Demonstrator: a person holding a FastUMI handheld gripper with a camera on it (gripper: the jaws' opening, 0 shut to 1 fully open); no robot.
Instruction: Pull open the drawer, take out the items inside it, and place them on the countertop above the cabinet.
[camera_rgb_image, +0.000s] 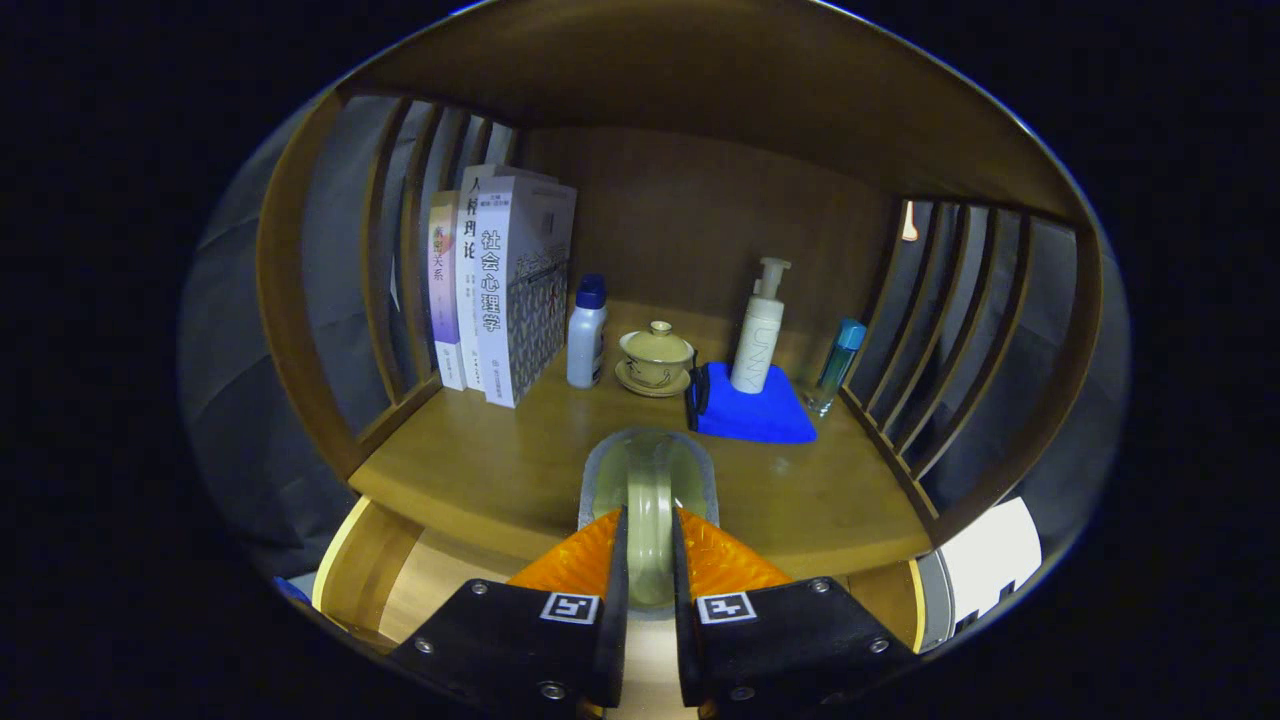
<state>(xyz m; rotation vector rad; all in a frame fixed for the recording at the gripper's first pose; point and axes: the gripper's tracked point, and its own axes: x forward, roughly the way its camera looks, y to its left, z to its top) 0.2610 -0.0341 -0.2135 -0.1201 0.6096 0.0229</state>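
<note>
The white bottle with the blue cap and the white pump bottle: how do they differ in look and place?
The white bottle with the blue cap is shorter, closes with a blue cap, and stands on the bare countertop beside the books. The white pump bottle is taller, slimmer, has a pump head, and stands on the blue cloth. Both stand upright, beyond the tool, which is shut on a pale roll.

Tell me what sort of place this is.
Probably a staged home study or bedside nook: a wooden cabinet countertop with slatted sides holds upright books, a lidded teacup and a pump bottle. The gripper is shut on a roll of tape above the open drawer.
</note>
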